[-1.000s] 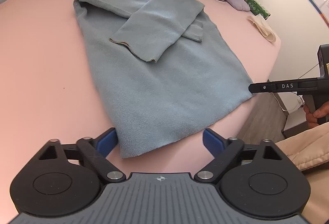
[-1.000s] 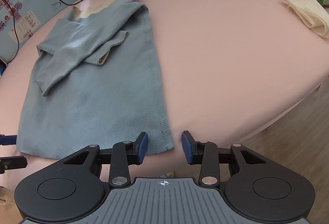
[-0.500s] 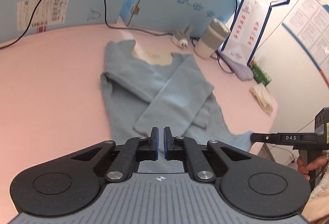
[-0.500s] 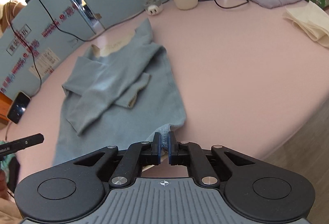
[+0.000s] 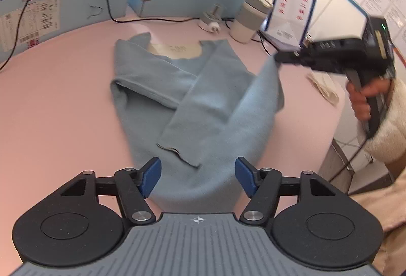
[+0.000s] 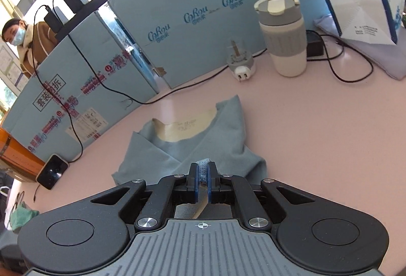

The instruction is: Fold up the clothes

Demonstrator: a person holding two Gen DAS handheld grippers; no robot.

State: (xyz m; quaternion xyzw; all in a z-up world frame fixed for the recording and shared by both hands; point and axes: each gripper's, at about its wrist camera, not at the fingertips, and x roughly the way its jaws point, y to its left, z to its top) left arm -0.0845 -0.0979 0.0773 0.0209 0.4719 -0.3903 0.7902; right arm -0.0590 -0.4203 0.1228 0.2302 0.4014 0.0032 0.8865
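Right wrist view: the right gripper [image 6: 202, 180] is clenched on a hem corner of the blue sweater [image 5: 203, 108], lifting it off the pink table [image 5: 55, 98]. The left gripper [image 5: 198, 175], just reopened, hangs released above the sweater's near edge, its 2 pads clear of the cloth.

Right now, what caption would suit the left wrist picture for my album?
Open left gripper hovers over a blue sweater on a pink table while the right gripper lifts its hem corner.

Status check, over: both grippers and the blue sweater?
Right gripper shut on hem corner of blue knit sweater, corner lifted. Left gripper open, jaws just opened, fabric between them but not pinched. Nothing blocking the fold on pink table.
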